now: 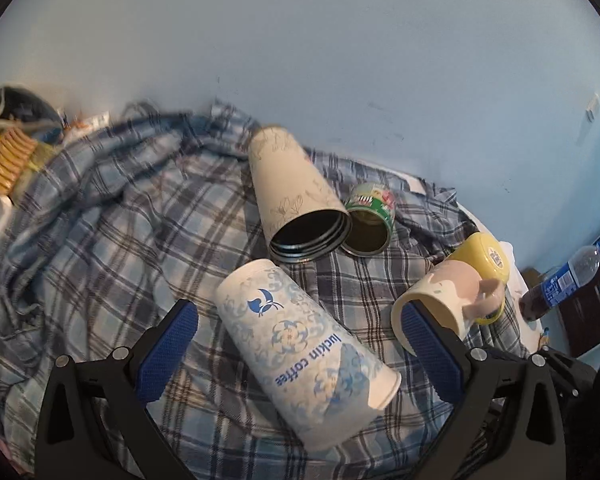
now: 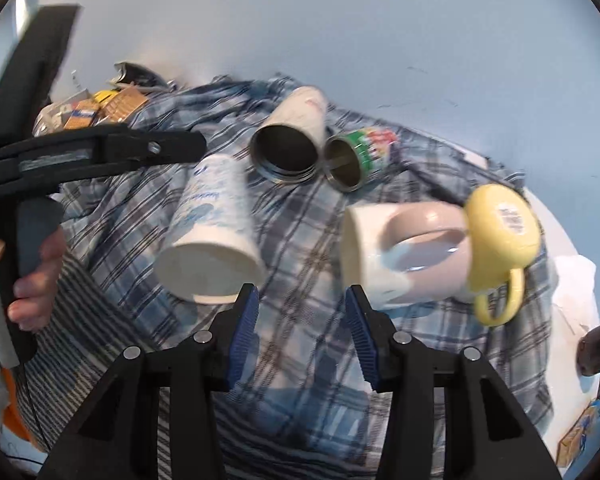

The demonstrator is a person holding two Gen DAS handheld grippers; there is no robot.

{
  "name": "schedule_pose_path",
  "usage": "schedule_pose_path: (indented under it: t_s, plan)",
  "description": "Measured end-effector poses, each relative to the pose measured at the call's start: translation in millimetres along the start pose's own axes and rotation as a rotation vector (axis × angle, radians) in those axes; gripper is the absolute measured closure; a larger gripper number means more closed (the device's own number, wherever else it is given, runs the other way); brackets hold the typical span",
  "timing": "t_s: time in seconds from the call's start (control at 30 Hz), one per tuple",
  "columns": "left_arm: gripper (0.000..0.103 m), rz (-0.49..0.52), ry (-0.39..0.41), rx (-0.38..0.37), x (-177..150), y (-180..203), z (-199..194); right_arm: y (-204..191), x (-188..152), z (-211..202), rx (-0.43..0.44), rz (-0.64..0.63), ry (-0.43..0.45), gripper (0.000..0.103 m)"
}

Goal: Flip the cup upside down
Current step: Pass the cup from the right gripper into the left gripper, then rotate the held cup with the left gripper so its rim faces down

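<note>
Plaid cloth (image 1: 112, 216) covers table beneath pale-blue wall (image 1: 320, 40).

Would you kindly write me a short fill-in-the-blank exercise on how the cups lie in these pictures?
1. The Luckin Coffee paper cup lies on its ____ on the plaid cloth.
2. It lies between the blue pads of the ____ tool, whose jaws stand open.
3. The green can lies touching the ____ tumbler.
4. The yellow mug shows a barcode sticker on its ____.

Missing words: side; left; cream; base

Black tool (image 1: 298, 344) frames, blue ribbed pads (image 1: 168, 350), silver screws, bare-skinned hand (image 2: 32, 280)
</note>
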State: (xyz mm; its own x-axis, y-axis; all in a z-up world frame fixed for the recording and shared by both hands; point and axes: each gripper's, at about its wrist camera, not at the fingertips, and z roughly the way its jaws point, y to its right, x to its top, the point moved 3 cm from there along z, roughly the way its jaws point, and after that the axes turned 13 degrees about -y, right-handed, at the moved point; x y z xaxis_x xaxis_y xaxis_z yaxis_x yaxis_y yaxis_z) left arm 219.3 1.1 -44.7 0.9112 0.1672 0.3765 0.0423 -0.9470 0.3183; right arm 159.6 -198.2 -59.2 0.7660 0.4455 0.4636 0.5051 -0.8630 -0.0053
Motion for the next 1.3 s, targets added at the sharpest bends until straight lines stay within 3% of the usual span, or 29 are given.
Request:
schedule_pose_path:
  t_s: [0.1, 0.27, 0.43, 0.53, 0.6, 0.83, 0.87, 0.9, 0.93, 0.97, 1.1, 1.17, 1.23, 1.27, 1.3]
  plan:
    - [0.014, -0.067, -0.057, 0.015, 14, -6, 18, 5, 14, -8, -0.058, 0.000, 0.051, 0.058]
    - [0.016, -0.138, -0.119, 0.035, 29, -18, 42, 10, 40, -5, -0.040, 0.022, 0.069, 0.058]
    - [0.017, -0.138, -0.169, 0.060, 37, -23, 62, 2, 45, -2, -0.053, -0.015, 0.087, 0.059]
    - [0.039, -0.159, -0.195, 0.074, 40, -29, 72, 2, 48, 4, -0.061, -0.024, 0.071, 0.059]
    - [0.040, -0.177, -0.198, 0.064, 41, -32, 73, 5, 50, 9, -0.070, -0.009, 0.060, 0.059]
    - [0.045, -0.075, -0.219, 0.050, 32, -13, 68, 11, 58, 15, -0.078, 0.050, 0.041, 0.060]
    - [0.049, -0.053, -0.216, 0.044, 30, -7, 65, 11, 60, 15, -0.067, 0.057, 0.035, 0.060]
    - [0.074, -0.032, -0.208, 0.044, 28, -3, 61, 12, 62, 15, -0.056, 0.062, 0.030, 0.060]
    - [0.087, -0.008, -0.195, 0.051, 26, 2, 55, 12, 63, 15, -0.048, 0.068, 0.026, 0.060]
    - [0.091, 0.015, -0.189, 0.052, 24, 8, 49, 13, 64, 14, -0.044, 0.075, 0.026, 0.060]
    - [0.091, 0.078, -0.201, 0.029, 16, 25, 33, 12, 62, 8, -0.058, 0.077, 0.032, 0.060]
    - [0.091, 0.052, -0.208, 0.050, 14, 23, 34, 13, 60, 6, -0.055, 0.087, 0.035, 0.060]
    - [0.074, 0.015, -0.225, 0.067, 14, 16, 40, 16, 59, 4, -0.051, 0.096, 0.034, 0.060]
    - [0.050, -0.023, -0.246, 0.057, 14, 10, 45, 17, 58, 4, -0.052, 0.098, 0.033, 0.060]
    - [0.034, -0.060, -0.259, 0.025, 14, 5, 49, 18, 58, 4, -0.053, 0.098, 0.031, 0.060]
